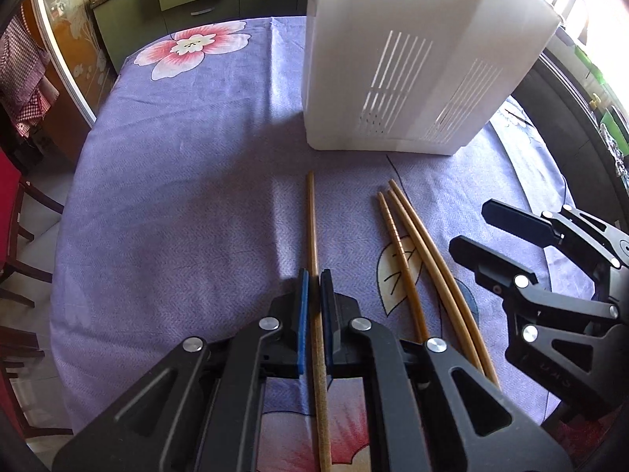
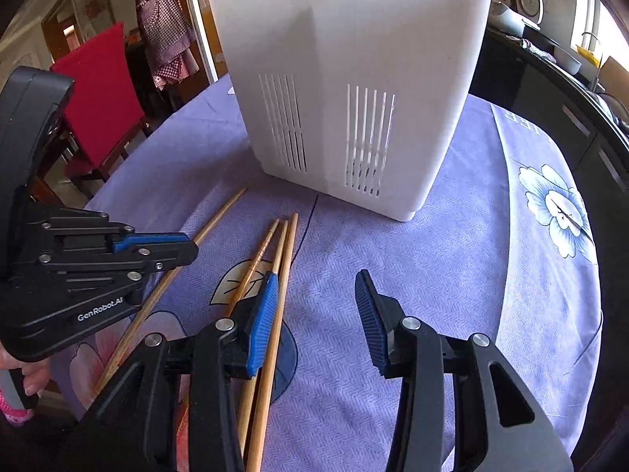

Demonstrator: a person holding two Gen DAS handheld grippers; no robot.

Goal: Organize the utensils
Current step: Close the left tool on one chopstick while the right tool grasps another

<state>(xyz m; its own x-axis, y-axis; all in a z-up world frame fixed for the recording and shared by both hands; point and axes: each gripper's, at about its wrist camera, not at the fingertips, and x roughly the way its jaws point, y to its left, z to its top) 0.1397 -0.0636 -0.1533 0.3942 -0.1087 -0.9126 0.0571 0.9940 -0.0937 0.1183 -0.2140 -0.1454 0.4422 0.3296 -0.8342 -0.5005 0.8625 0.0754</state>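
Nearest, the left gripper [image 1: 313,295] is clamped narrow on a single wooden chopstick [image 1: 313,228] lying on the purple floral tablecloth [image 1: 177,216]. To its right, the right gripper [image 2: 318,322] gapes wide, empty, beside three slim round chopsticks [image 2: 275,275]. Lift level, then tip the stick upright over the far white slotted plastic utensil holder [image 2: 354,98]; smooth wood may slip.

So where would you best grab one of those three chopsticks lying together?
Take the outermost chopstick of the three near its middle, coming straight down from above with the open right gripper. It lies flat on the cloth, thin and long, and touches its neighbour, so its free outer side gives one finger room.
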